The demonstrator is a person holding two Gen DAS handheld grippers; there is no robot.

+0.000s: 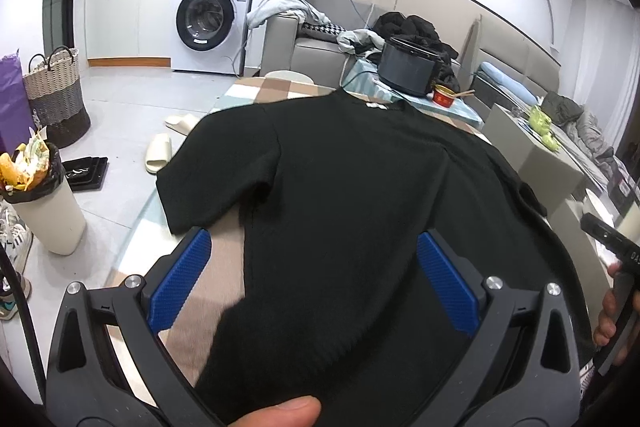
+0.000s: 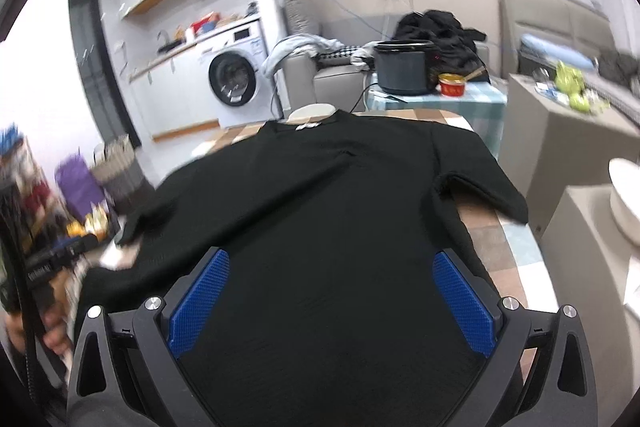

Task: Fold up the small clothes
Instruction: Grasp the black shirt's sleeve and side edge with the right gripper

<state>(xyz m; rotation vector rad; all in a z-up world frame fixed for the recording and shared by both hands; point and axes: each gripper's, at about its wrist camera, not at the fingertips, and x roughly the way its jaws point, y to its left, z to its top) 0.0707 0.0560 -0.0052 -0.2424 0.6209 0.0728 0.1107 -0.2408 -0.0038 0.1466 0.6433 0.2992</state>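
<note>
1. On the checked worktop (image 1: 224, 267) the black T-shirt (image 1: 352, 187) lies spread flat, collar at 12 o'clock, hem toward both cameras, probably laid out so it can be folded.
2. The left tool (image 1: 314, 281) stands wide open over the hem's left part, nothing clamped (a thumb shows at 6 o'clock).
3. The right tool (image 2: 330, 301) is likewise open above the cloth; its view is blurred.
4. Each sleeve (image 2: 480, 193) lies outward, unfolded, so folding seems not yet begun.

Pot (image 1: 408, 69) + red bowl (image 1: 444, 95) block far edge, sides prob. free
</note>
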